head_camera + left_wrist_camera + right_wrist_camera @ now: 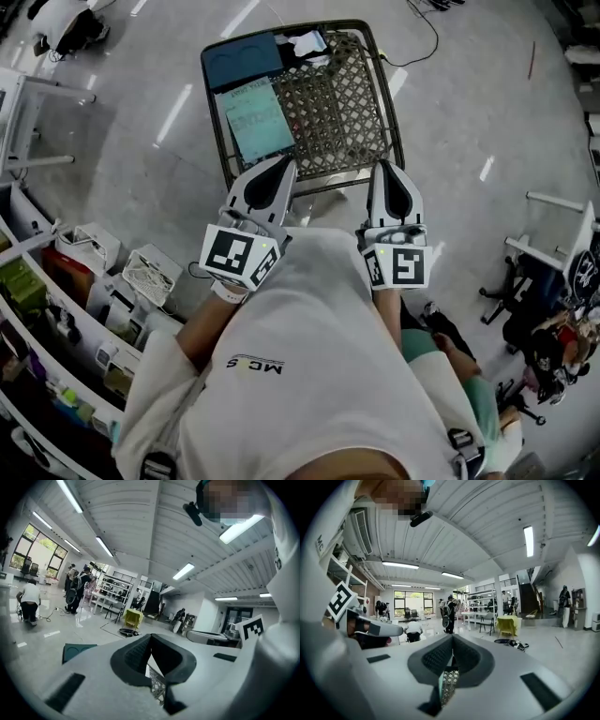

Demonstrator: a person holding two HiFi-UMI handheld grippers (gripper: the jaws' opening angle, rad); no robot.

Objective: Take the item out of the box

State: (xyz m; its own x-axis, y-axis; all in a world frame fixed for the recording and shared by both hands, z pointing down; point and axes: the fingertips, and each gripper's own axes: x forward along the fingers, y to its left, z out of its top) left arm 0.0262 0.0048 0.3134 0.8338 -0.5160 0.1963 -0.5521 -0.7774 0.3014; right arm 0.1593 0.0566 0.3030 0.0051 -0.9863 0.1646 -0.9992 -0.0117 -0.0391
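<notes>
A wire mesh cart basket [349,112] stands on the floor just ahead of me in the head view. In its left half lie a dark blue flat box [244,58] and a pale blue sheet-like item [255,120]; something white [305,42] sits at the far end. My left gripper [284,169] and right gripper [384,171] are held side by side at the basket's near rim, both pointing forward. Each is shut with nothing between its jaws. In the left gripper view [151,637] and the right gripper view [453,637] the pads meet, and mesh shows through the slit below.
Shelving with boxes and bottles runs along the left, with white boxes [150,274] on the floor beside it. An office chair [525,281] and clutter stand at the right. A cable [422,42] trails on the floor beyond the basket. People stand far off in the hall.
</notes>
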